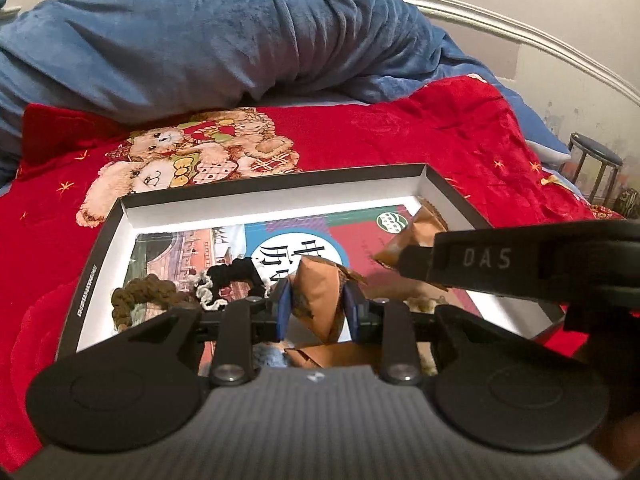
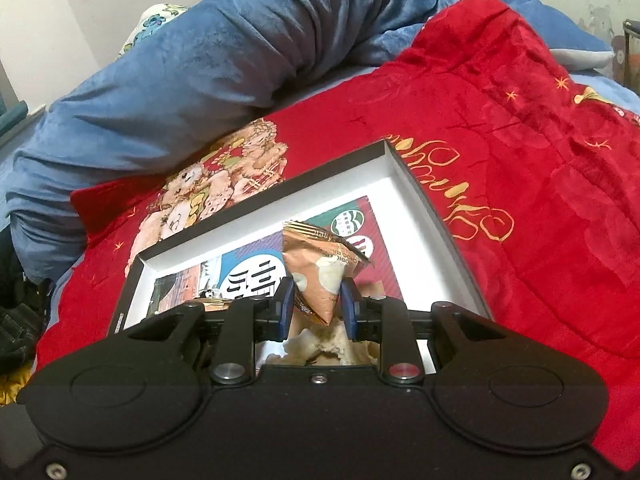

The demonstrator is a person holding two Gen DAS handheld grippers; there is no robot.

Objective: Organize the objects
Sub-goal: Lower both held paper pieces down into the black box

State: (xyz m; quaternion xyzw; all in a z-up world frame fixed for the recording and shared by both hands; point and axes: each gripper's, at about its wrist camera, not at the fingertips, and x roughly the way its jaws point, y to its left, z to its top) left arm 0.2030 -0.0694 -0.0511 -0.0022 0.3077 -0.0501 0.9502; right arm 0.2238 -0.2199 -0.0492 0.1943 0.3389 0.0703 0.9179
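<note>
2 grippers are working over a shallow box lying on a red blanket. The left gripper is clamping its blue pads on a brown snack packet above the box floor. The right gripper is pinching another brown packet above the box. Yarn scrunchies are lying inside.

Ahead of the left gripper, bare box floor lies open; hair ties crowd its left, the right gripper its right.
</note>
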